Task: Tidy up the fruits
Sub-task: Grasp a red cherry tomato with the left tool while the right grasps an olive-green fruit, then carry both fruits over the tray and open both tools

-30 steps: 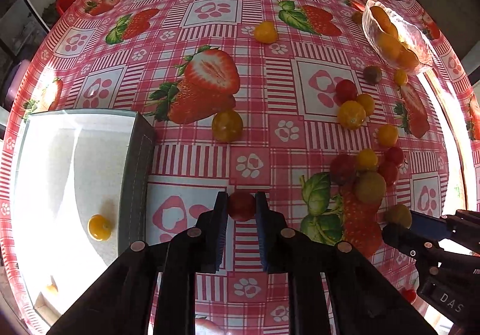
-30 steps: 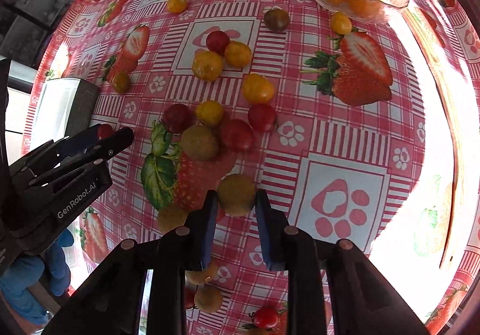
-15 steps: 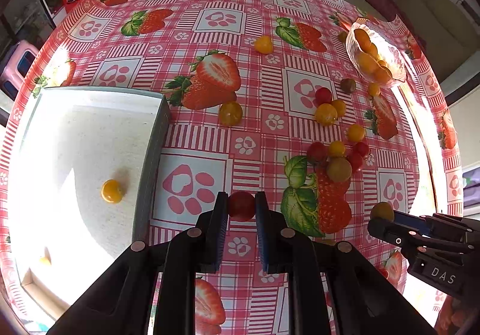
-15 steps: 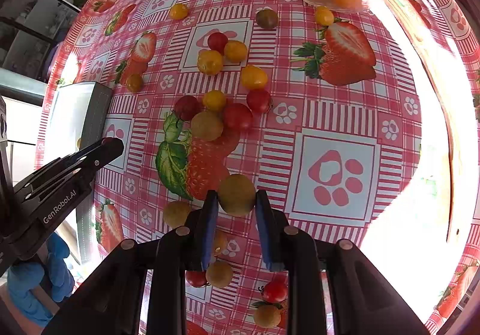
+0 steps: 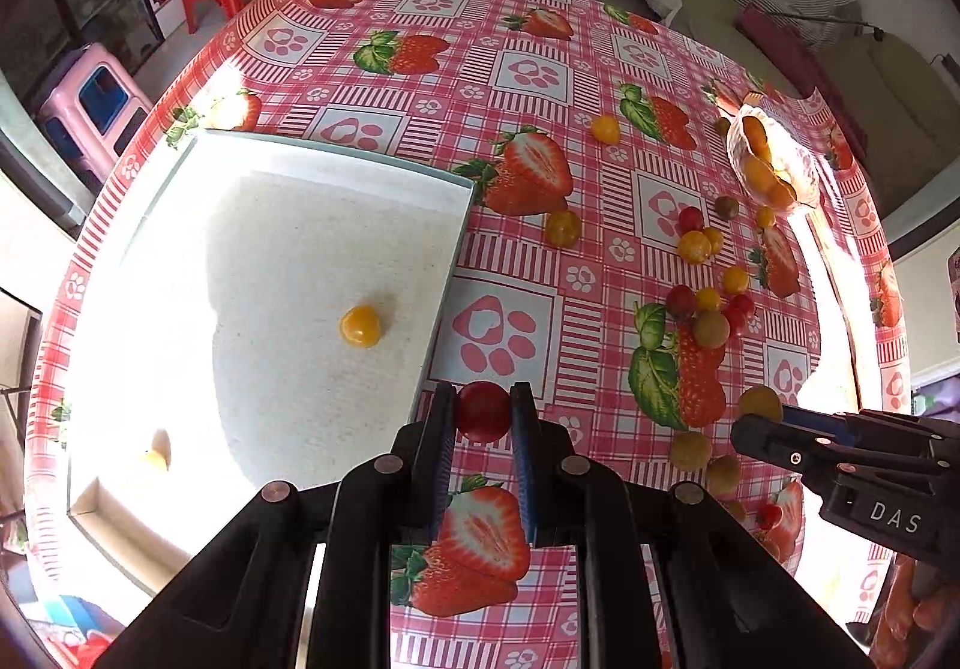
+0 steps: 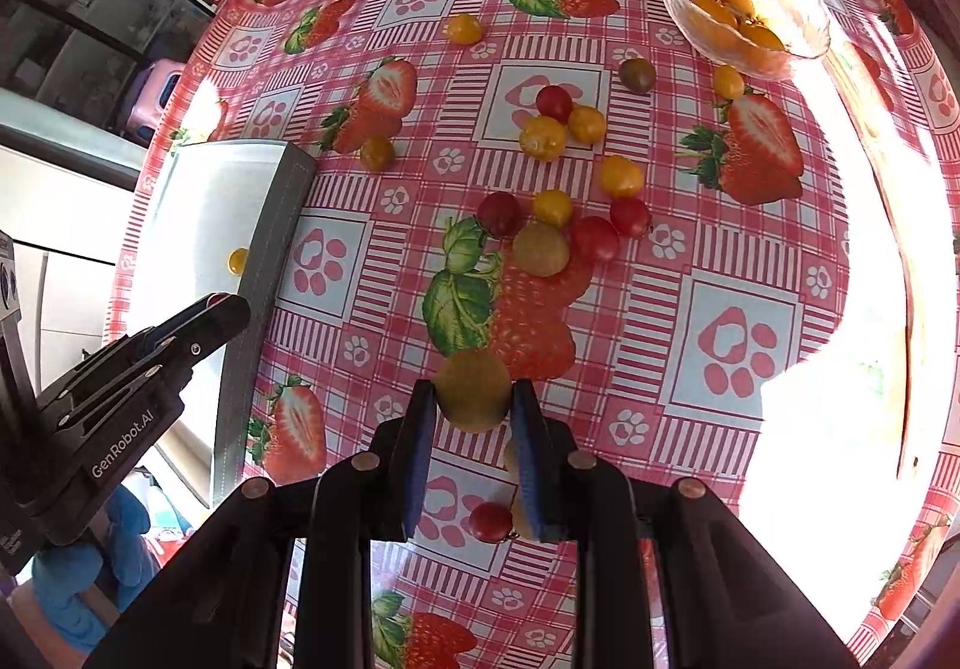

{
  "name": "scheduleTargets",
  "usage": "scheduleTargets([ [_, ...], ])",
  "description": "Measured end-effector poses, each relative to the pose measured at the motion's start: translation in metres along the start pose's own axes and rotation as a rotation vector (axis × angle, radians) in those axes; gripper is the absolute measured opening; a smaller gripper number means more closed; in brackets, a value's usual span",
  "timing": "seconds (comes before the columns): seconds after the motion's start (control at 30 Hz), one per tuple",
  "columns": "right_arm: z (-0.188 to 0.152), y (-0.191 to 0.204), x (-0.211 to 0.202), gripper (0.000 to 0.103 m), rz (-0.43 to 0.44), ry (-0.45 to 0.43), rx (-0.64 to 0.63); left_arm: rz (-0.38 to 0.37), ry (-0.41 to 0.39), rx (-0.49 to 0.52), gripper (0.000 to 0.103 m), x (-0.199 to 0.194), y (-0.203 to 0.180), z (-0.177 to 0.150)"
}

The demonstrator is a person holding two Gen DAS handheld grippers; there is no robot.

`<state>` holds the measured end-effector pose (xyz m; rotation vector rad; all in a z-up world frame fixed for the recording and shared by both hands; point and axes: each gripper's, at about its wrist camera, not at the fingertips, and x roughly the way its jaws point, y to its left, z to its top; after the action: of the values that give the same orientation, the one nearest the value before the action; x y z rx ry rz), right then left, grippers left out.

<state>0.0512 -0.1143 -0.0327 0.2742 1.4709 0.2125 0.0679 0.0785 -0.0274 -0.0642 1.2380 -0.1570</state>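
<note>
1. Red cherry tomato (image 5: 482,410) sits pinched between the blue pads of the left gripper (image 5: 482,414), up in the air just beside the white tray (image 5: 288,249)'s right wall.
2. Right gripper (image 6: 472,399) is clamped on a greenish-yellow tomato (image 6: 472,388), also off the table.
3. One yellow tomato (image 5: 360,326) lies in the tray.
4. Loose tomatoes (image 6: 540,248) are scattered on the strawberry tablecloth (image 6: 720,333); glass bowl (image 6: 798,42) of orange ones sits at the far edge.

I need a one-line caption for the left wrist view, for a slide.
Left gripper holds a red cherry tomato beside a white tray containing one yellow tomato.
</note>
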Motion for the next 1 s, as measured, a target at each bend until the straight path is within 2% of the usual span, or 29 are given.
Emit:
scheduleTargets([
  [0.37,0.026,0.089,0.018,0.028,0.049,0.028,-0.153,0.096,-0.022,-0.137,0.019,-0.017,0.089,-0.025],
  [0.6,0.058,0.141,0.045,0.028,0.06,0.053,-0.238,0.17,-0.028,-0.17,0.019,-0.003,0.132,-0.014],
  [0.8,0.09,0.166,0.08,0.028,0.047,0.068,-0.252,0.203,-0.017,-0.172,0.019,0.02,0.149,0.003],
  [1.0,0.106,0.17,0.11,0.028,0.027,0.094,-0.215,0.224,0.01,-0.156,0.019,0.038,0.153,0.006],
])
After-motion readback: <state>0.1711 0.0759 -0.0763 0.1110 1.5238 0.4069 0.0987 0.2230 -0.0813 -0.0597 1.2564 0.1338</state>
